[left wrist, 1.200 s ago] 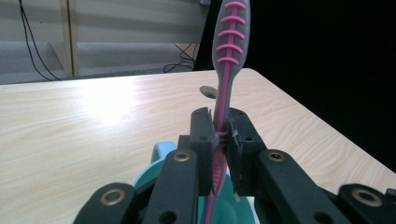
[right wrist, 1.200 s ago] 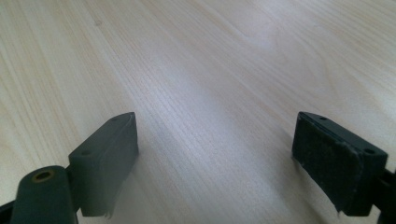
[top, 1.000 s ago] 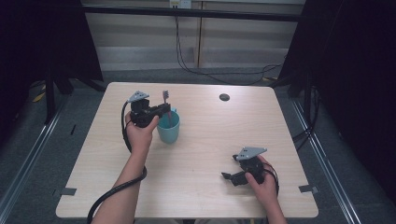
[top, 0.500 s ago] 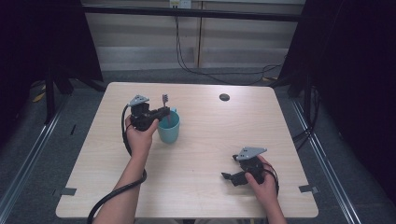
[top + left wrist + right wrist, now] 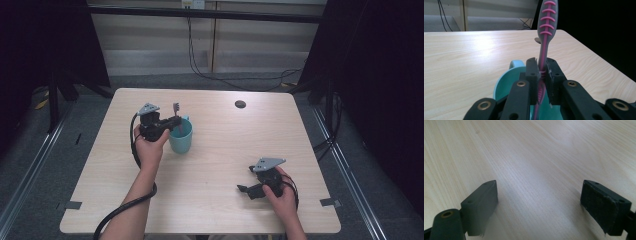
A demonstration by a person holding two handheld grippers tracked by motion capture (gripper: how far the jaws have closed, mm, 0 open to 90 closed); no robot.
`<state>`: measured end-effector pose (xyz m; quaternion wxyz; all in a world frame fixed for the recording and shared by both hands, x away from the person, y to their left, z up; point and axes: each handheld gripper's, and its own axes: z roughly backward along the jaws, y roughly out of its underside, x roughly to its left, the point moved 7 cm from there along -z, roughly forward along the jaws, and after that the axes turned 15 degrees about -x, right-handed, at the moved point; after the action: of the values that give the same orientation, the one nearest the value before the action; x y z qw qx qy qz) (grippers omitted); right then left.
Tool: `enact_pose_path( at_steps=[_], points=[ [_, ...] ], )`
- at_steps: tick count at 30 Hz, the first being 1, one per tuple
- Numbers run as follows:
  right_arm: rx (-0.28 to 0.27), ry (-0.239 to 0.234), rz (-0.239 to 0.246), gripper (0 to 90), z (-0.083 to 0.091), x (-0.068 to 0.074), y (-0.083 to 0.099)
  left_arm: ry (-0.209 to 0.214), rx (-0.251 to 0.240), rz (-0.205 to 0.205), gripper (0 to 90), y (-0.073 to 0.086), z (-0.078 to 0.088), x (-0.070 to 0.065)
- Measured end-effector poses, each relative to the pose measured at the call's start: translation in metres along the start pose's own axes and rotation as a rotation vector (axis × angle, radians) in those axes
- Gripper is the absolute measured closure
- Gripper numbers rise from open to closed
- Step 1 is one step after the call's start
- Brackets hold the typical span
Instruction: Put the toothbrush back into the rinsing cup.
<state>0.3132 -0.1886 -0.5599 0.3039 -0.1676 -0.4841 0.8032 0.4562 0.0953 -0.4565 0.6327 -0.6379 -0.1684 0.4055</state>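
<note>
Clamping toothbrush (image 5: 543, 62) | left hand-held gripper (image 5: 541, 72) (close view) | above cup (image 5: 180, 137)

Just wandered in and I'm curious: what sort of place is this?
Probably a lab recording station: a bare wooden table ringed by black curtains, where a person holds a cabled gripper in each hand, the left gripper clamping a toothbrush.

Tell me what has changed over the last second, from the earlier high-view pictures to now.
Almost nothing has changed. The left gripper stays shut on the toothbrush, holding it upright over the teal cup; any shift is too slight to tell. The right gripper stays open, low over the table near its front right corner, holding nothing. The cup has not moved.
</note>
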Motion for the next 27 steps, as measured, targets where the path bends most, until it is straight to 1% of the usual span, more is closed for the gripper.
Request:
enact_pose_path(
  at_steps=[5, 15, 19, 20, 27],
  points=[
    [0.000, 0.000, 0.000, 14.1, 0.0000, 0.0000, 0.0000, -0.006, -0.001, 0.007, 82.0, 0.0018, 0.0009, 0.0011],
    [0.000, 0.000, 0.000, 14.0, 0.0000, 0.0000, 0.0000, -0.010, 0.004, -0.002, 81.9, 0.0022, 0.0023, 0.0019],
    [0.000, 0.000, 0.000, 14.1, 0.0000, 0.0000, 0.0000, -0.020, 0.011, 0.000, 81.8, 0.0040, 0.0030, 0.0027],
    [0.000, 0.000, 0.000, 14.1, 0.0000, 0.0000, 0.0000, -0.024, 0.015, -0.008, 81.8, 0.0048, 0.0033, 0.0032],
    [-0.001, -0.001, 0.000, 14.1, -0.0001, 0.0001, -0.0001, -0.032, 0.013, -0.006, 81.5, 0.0046, 0.0042, 0.0040]
  ],
)
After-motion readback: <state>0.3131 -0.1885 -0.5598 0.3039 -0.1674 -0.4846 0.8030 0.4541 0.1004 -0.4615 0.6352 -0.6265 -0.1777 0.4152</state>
